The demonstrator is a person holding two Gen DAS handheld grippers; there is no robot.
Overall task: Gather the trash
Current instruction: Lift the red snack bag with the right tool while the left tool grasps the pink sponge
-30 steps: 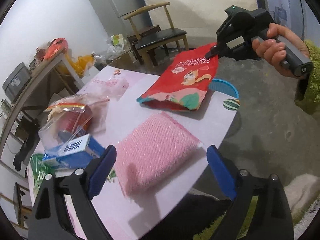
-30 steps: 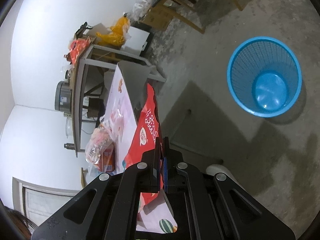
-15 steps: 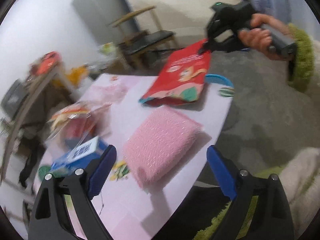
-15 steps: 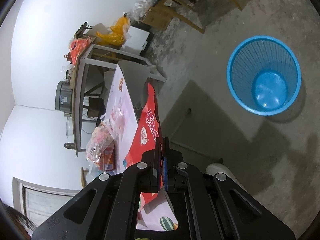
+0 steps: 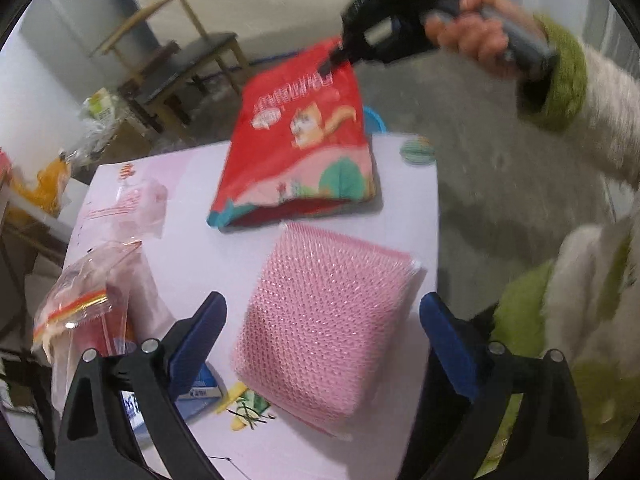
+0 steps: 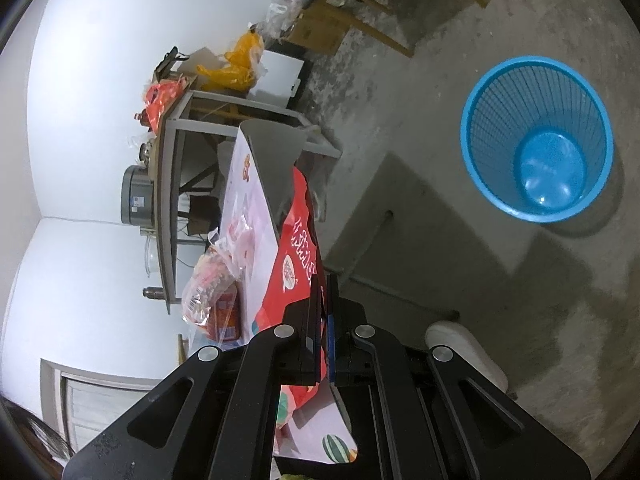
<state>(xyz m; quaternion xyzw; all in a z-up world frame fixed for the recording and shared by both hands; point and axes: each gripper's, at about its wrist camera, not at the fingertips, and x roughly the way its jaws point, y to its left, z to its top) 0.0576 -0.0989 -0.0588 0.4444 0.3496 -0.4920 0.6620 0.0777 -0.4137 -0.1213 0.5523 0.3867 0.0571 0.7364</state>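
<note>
The right tool pinched the top edge of a red snack bag, its bottom dragging on the surface beside the pink pad, needing a clean lift toward the blue basket; the left tool gaped wide, empty.

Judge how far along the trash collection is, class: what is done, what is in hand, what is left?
Done: nothing visibly; the blue basket looks empty. In hand: the right gripper is shut on the red snack bag, its lower end still at the table. Left: the pink mesh pack between the open left gripper fingers, plus clear bags.
</note>
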